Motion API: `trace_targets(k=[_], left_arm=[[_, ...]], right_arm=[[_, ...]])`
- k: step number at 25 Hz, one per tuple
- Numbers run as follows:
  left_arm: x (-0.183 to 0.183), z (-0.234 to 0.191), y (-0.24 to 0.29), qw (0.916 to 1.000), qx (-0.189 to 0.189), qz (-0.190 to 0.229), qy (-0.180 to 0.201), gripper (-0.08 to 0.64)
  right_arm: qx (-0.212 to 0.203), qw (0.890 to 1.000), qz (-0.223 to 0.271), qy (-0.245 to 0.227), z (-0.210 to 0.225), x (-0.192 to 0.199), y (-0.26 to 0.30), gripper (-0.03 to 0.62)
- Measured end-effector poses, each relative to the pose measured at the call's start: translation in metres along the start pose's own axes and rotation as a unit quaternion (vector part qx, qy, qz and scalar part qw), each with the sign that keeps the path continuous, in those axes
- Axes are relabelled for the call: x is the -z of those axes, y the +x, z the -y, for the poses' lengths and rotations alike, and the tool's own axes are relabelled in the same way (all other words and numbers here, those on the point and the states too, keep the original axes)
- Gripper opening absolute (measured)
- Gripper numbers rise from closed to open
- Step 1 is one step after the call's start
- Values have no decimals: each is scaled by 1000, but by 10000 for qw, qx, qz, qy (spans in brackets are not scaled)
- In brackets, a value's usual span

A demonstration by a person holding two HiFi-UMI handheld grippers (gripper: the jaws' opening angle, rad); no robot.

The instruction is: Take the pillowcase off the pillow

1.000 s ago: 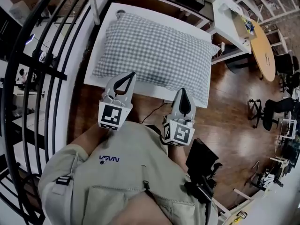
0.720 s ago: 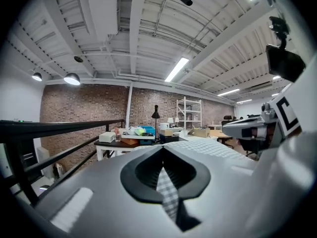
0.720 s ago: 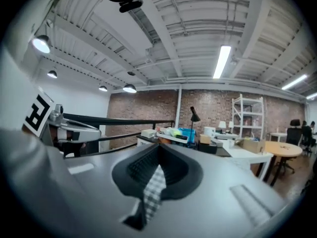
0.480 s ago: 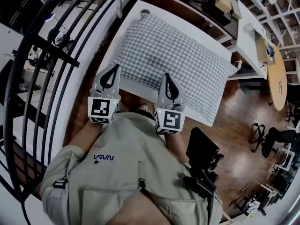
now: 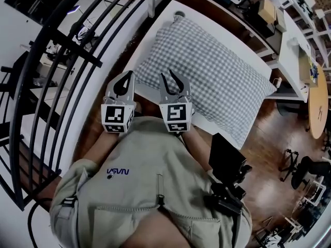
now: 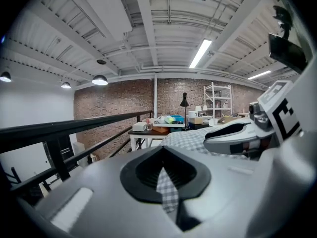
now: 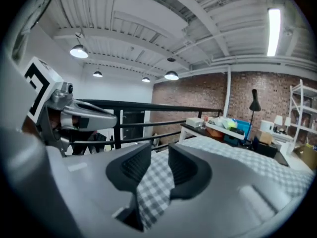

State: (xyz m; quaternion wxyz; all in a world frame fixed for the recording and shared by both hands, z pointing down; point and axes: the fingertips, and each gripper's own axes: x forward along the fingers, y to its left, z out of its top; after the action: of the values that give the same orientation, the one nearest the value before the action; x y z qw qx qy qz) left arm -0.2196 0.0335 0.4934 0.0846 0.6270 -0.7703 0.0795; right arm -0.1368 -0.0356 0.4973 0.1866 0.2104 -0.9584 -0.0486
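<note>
Left hand-held gripper (image 5: pixel 125 75) clamped tight on a pinch of checked pillowcase (image 5: pixel 207 81); right hand-held gripper (image 5: pixel 166 75) opening, cloth between its jaws; pillowcase on the pillow, lying on the white desk (image 5: pixel 155 37).

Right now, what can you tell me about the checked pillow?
The pillow is big, puffy and soft-looking, in a grey and white checked cloth cover. It lies flat and slanted on a white table and covers most of it. At its near edge the left gripper is shut on a pinch of the cloth. Beside it, the right gripper has its jaws opening, with a fold of cloth between them.
</note>
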Motion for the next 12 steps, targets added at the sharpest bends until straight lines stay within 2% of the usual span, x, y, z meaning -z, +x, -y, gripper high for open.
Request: trace_targets(k=[4,7,9,12], left_arm=[[6,-25,9,9997,212,-138,-20,5],[12,-41,15,9991,366,-227,-10,5],[16,-48,18,9984,501,-265,12,5],[27,-56,22,9970,665,-387,4,5]], right_arm=[[-21,9980,-618,-116,-16,8,33,126],[-227,9917,-1217,-351,-40,26,62,129],[-341,9808,-1818,-624,-57,53,81,129],[-168,9565,-2666,-1170,-66,97,94,124]])
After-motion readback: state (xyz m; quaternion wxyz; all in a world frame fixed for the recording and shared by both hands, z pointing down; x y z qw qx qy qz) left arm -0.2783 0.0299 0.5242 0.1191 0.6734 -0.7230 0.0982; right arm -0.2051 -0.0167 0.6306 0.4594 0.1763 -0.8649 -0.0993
